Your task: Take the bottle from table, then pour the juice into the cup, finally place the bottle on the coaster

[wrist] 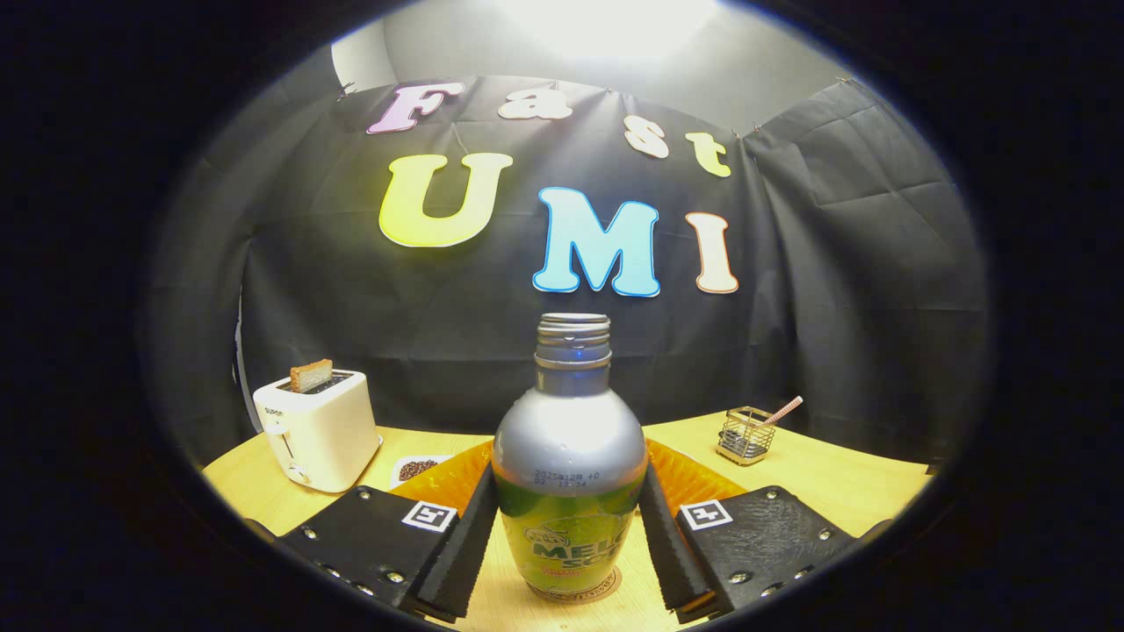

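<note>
A silver bottle (569,439) with a green label and an uncapped threaded neck stands upright between my fingers. Its base rests on a round brown coaster (606,586) on the wooden table (843,491). My gripper (567,491) holds it at its widest part, both pads touching its sides. Just behind the bottle sits an orange ribbed cup (698,481), showing on either side of it and partly hidden by it.
A white toaster (320,430) with a slice of bread stands at the back left. A small white dish (417,468) of dark bits lies beside it. A wire holder (745,435) with a straw sits at the back right.
</note>
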